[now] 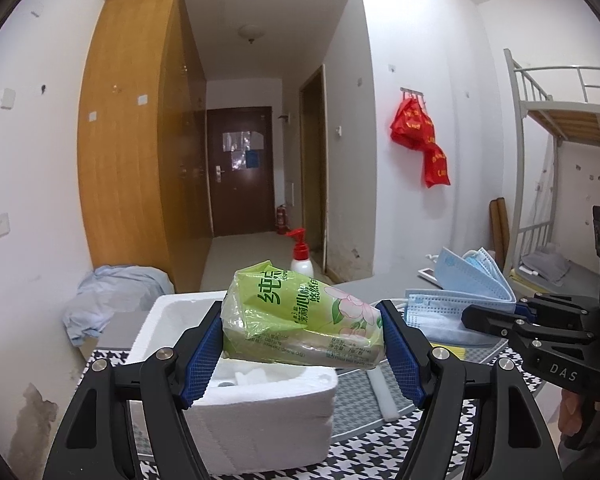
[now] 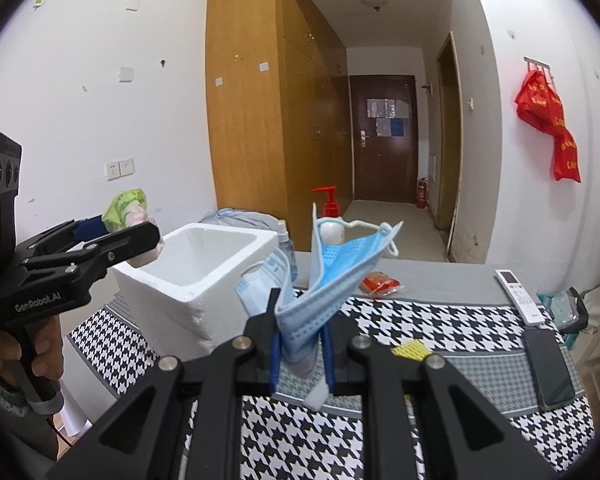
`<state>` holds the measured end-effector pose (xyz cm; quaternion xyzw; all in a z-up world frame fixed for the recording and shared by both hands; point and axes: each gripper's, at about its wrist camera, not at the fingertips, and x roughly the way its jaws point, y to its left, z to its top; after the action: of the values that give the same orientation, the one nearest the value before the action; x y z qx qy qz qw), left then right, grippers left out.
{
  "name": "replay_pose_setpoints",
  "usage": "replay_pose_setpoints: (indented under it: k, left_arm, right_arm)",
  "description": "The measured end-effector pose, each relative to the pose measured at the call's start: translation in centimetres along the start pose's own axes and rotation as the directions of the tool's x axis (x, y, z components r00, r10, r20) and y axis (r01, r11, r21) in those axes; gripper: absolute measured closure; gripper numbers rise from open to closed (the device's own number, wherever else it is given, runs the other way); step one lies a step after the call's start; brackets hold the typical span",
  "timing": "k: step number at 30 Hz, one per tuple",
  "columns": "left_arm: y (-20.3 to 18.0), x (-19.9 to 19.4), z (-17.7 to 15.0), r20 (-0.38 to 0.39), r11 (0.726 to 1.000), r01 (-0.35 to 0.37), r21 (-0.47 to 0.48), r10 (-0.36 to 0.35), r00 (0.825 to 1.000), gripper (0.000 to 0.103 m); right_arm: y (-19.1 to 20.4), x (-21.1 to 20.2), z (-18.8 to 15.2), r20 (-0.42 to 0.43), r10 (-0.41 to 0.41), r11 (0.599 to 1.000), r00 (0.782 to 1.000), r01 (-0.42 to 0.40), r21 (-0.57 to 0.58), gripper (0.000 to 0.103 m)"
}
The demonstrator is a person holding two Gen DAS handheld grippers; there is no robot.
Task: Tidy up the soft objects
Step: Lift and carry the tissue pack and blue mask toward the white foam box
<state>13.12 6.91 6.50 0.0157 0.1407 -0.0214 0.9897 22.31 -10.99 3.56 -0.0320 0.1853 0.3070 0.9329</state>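
1. The left gripper (image 1: 302, 334) is clamped on a green tissue pack (image 1: 300, 320); the blue pads (image 1: 202, 354) press it from both sides.
2. The pack hangs in the air, tilted, just above the open top of a white foam box (image 1: 260, 412).
3. The right gripper (image 2: 302, 354) is closed on a bunch of blue face masks (image 2: 332, 276), which stand up from between its fingers with their ear loops hanging free.
4. The masks are held above the table, beside the foam box and apart from it.
5. The foam box stands on a tablecloth (image 2: 440, 328) with black and white checks.
6. Behind the box there is a pump bottle (image 2: 329, 204) with a red top.
7. On the right part of the cloth lie a white remote control (image 2: 518, 296) and a dark phone (image 2: 552, 368), close to each other.
8. A small red packet (image 2: 380, 282) lies further back on the cloth.
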Motion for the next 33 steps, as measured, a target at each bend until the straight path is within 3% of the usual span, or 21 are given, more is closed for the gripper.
replay_pose_setpoints:
  k: [33]
  left_arm:
    - [4.9, 0.5, 0.0, -0.025, 0.987, -0.154, -0.056, 0.152, 0.988, 0.028]
  right_arm:
    - [4.6, 4.3, 2.4, 0.001, 0.172, 0.983, 0.985, -0.171, -0.065, 0.083]
